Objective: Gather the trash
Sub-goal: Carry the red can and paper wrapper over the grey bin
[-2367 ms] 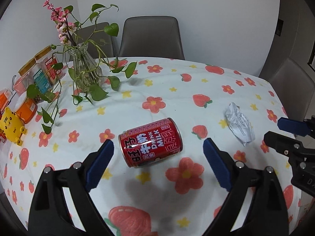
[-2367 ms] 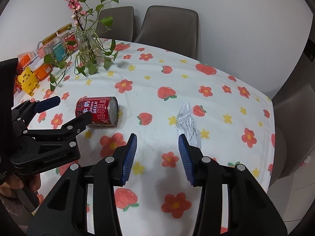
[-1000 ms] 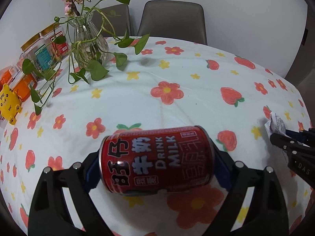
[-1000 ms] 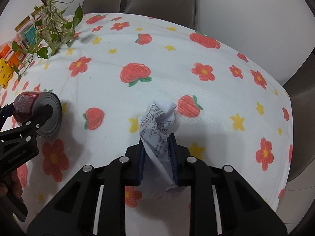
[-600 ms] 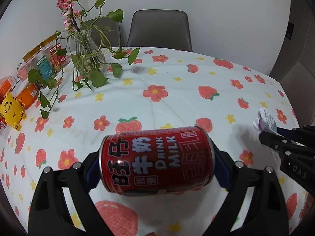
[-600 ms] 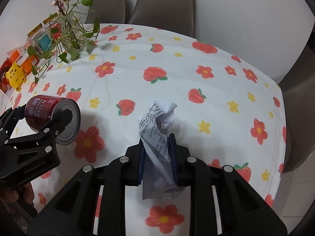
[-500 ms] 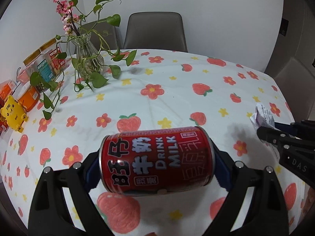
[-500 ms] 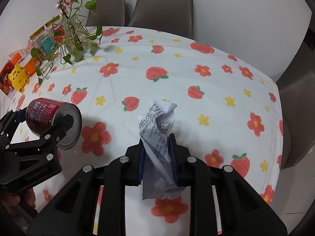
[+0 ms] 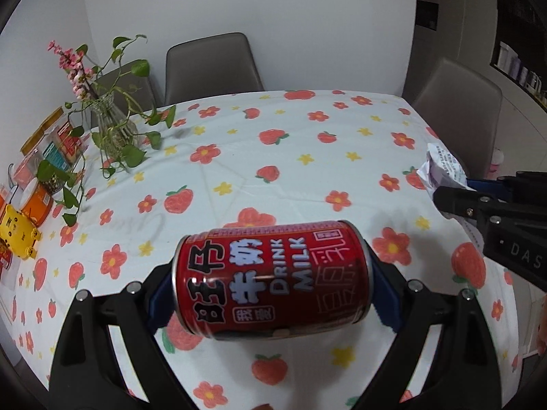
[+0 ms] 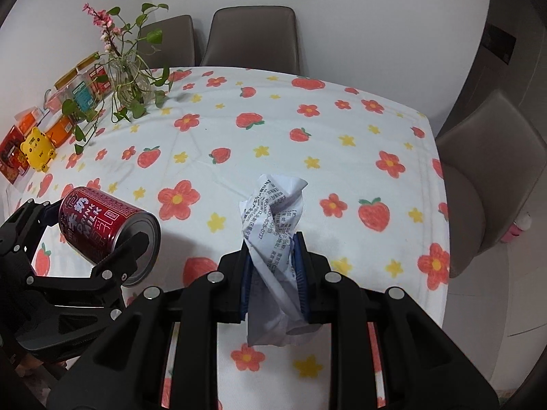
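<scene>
- While both hand-held grippers hang over the near side of the table (image 10: 342, 78), each one carries a piece of trash clear of the cloth.
- Left hand-held gripper (image 9: 270, 280): blue pads pressed on the two ends of a red can (image 9: 270, 275), which lies sideways between them, above the near edge. Label reads "DRINK MILK" in white, with large white Chinese characters beside it; a small boxed line of characters below is too fine to read.
- From the right wrist view the can (image 10: 106, 229) shows its plain silver end.
- Right hand-held gripper (image 10: 273, 273): pads pinching a crumpled receipt (image 10: 273, 218), held upright above the near right part of the table. Printed lines of small characters and digits cover it; only scraps are legible.
- Tablecloth: white, printed with red flowers, strawberries, yellow stars.
- Far left corner: glass vase (image 10: 128, 82) with trailing leaves and pink blossoms.
- Left edge: yellow bear figure (image 10: 37, 148), orange and clear boxes (image 10: 80, 87); their labels are unreadable.
- The right tool's body bears "DAS".
</scene>
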`<state>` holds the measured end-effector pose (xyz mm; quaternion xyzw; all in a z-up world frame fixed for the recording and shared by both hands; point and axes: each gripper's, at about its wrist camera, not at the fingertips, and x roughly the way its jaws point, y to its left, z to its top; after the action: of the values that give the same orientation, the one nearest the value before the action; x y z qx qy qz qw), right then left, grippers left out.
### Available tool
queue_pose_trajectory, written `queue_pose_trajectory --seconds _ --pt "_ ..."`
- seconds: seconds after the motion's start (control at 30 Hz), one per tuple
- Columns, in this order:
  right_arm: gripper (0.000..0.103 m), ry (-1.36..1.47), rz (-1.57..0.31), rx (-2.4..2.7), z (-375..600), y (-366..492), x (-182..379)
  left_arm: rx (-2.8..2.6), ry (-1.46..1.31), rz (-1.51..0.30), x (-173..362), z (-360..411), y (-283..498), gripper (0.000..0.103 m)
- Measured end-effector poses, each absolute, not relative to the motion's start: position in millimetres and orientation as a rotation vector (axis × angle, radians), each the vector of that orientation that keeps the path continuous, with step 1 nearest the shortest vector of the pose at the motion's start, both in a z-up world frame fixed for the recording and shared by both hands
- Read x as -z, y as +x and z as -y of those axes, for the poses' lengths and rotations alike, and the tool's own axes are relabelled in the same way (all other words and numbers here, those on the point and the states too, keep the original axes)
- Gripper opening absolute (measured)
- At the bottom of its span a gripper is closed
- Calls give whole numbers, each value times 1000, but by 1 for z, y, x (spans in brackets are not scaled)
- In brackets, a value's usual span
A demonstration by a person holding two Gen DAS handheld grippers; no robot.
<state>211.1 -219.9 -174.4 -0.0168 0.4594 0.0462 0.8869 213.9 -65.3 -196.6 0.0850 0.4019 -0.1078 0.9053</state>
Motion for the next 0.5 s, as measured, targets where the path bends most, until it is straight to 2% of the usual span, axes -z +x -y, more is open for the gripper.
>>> queue_pose_trajectory --seconds 0.27,0.5 --pt "21 52 -919 23 284 149 165 362 273 -791 186 138 170 91" --pt "21 126 -889 142 382 70 159 479 347 -761 177 239 112 91"
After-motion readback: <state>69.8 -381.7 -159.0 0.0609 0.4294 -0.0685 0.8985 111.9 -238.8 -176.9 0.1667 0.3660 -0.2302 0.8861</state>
